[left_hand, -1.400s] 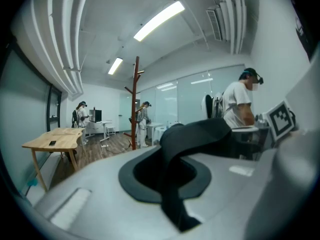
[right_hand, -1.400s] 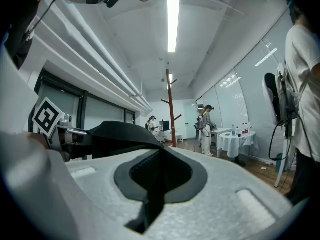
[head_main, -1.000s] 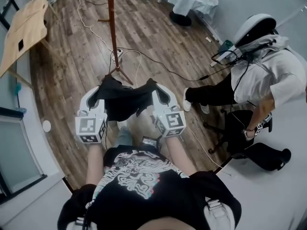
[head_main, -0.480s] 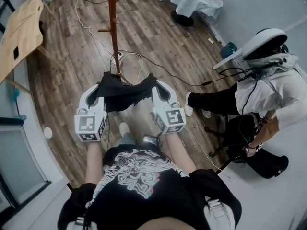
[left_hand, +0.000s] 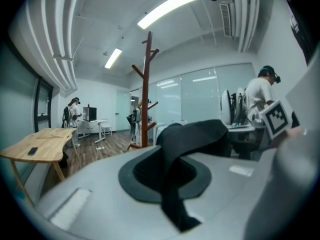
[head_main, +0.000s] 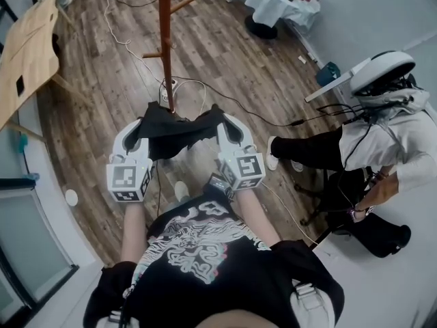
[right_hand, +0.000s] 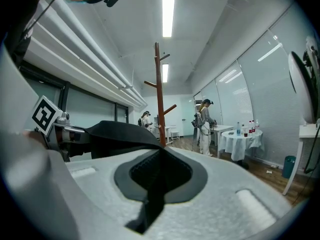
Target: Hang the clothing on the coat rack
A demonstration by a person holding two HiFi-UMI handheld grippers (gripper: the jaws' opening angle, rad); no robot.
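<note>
Fingers closed: left gripper (head_main: 141, 131) and right gripper (head_main: 226, 124) pinch the black fabric garment (head_main: 179, 137) spanning between them; brown wooden coat rack (head_main: 166, 39) just beyond.

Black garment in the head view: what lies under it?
Wood floor shows around the garment. The coat rack disappears behind its top edge, so its base is mostly covered.

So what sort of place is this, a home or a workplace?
Probably an office or lab workspace: glass partition walls, a wooden desk, cables trailing over the wood floor, and another person wearing head-mounted gear.
</note>
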